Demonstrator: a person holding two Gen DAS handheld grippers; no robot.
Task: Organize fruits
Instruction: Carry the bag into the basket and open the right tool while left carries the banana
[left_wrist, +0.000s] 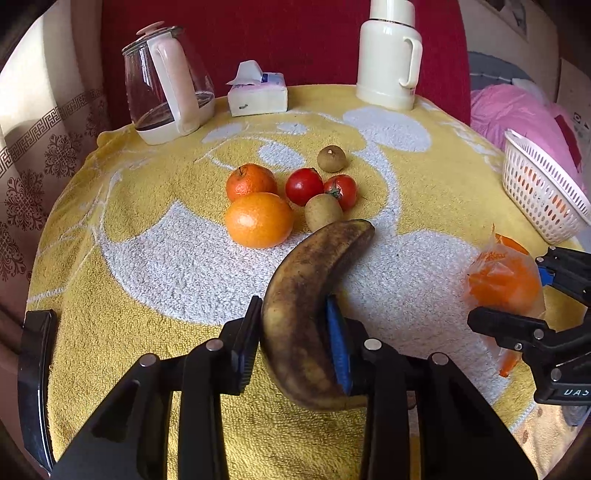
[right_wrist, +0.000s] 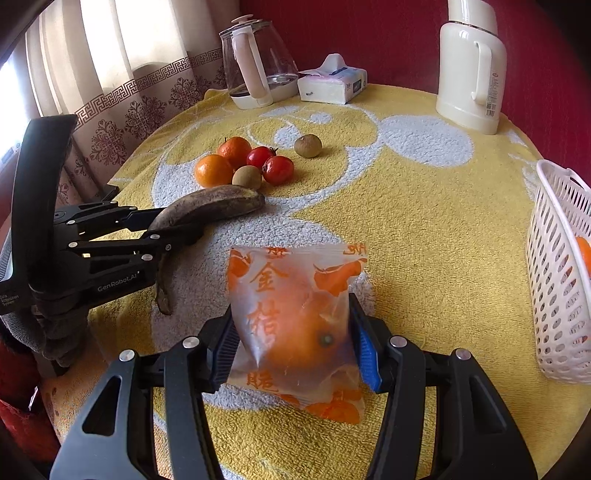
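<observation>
Banana (left_wrist: 310, 306) pinched between left claw (left_wrist: 295, 332) pads.

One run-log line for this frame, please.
left gripper: shut on banana | right gripper: shut on bagged orange | basket: right

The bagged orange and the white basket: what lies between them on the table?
Only bare yellow towel between bagged orange and basket, seen in the right wrist view.

Bare towel (right_wrist: 424, 221) between fruit cluster (right_wrist: 243, 162) and basket (right_wrist: 554, 295); kettle (right_wrist: 258, 59), flask (right_wrist: 469, 74) along far edge
</observation>
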